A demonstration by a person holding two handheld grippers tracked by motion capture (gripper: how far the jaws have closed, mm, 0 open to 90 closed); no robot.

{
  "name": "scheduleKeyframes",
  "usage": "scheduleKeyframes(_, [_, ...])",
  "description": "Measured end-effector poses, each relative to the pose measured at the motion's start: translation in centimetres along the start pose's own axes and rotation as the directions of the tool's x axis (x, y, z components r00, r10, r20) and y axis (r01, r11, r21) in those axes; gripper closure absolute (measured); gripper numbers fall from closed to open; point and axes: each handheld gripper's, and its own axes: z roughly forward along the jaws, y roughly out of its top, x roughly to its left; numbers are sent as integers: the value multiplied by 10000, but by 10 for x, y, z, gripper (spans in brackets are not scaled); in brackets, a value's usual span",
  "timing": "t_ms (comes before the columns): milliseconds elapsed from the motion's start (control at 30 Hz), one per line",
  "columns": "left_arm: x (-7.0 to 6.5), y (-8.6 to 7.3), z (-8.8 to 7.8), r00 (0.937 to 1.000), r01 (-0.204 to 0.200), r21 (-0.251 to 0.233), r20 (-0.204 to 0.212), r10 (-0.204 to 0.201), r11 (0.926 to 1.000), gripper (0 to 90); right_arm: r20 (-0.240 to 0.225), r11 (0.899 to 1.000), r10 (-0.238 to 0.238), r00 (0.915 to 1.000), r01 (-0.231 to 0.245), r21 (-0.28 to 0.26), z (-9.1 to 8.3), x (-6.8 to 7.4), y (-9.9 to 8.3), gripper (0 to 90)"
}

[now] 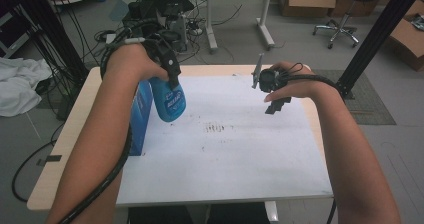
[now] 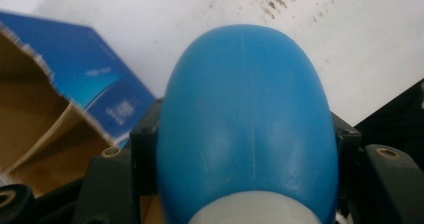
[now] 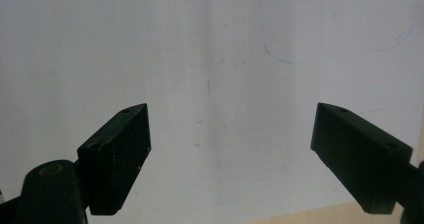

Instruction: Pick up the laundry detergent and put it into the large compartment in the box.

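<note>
Left fingers: the left gripper (image 2: 245, 149) has its black jaws closed against both flanks of a rounded blue plastic spray bottle with a white collar (image 2: 245, 124), carrying it clear of the white sheet covering the tabletop (image 1: 240, 149).
Right fingers: the right gripper (image 3: 230, 154) has its jaws spread wide with bare sheet between them; it grips nothing.
Hidden: the bottle's white top is cut off at the lower edge of the left gripper view, and in the high view the hand and gripper body cover the bottle's (image 1: 169, 100) upper part, so its nozzle cannot be made out.
Hard to read: the label print on the bottle is too small to read, as is the print on the blue cardboard box (image 1: 142, 116).
Bottle against the box: it hangs tilted, just beside the box on the side toward the sheet's middle; whether they touch cannot be told.
Box: open, brown inside, torn along its rim (image 2: 30, 129), standing at the sheet's left edge.
Right gripper's place (image 1: 272, 91): above the sheet's far right part, well apart from the box.
Marks: a patch of small dark specks (image 1: 216, 129) lies between box and right gripper.
Open room: the sheet is bare from the box rightward to its right edge and toward the person.
Edges: a strip of light wooden table (image 1: 60, 159) shows left of the box.
</note>
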Motion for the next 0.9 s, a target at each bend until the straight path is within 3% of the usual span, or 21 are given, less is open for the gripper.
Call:
scheduleKeyframes(133, [6, -6, -15, 9972, 741, -38, -100, -741, 9972, 388, -2, 10000, -53, 10000, 53, -9, 0, 0, 1, 163])
scheduleKeyframes(500, [20, -23, -50, 9824, 1856, 134, -259, -1852, 9825, 387, 0, 10000, -60, 10000, 60, -48, 0, 0, 1, 163])
scheduleKeyframes(533, [24, -28, -58, 9758, 2173, 77, -251, -2170, 9761, 387, -1, 10000, -63, 10000, 63, -42, 1, 0, 1, 163])
scheduleKeyframes(633, [31, -36, -69, 9651, 2613, 2, -196, -2612, 9653, 387, -18, 9999, -90, 10000, 90, -61, 1, -1, 2, 163])
scheduleKeyframes(767, [40, -46, -83, 9450, 3259, 30, -288, -3257, 9454, 387, -42, 9999, -134, 9999, 133, -70, 2, -1, 4, 163])
scheduleKeyframes(900, [48, -56, -92, 9170, 3961, 37, -532, -3953, 9182, 387, -51, 9998, -178, 9998, 177, -81, 3, -1, 5, 163])
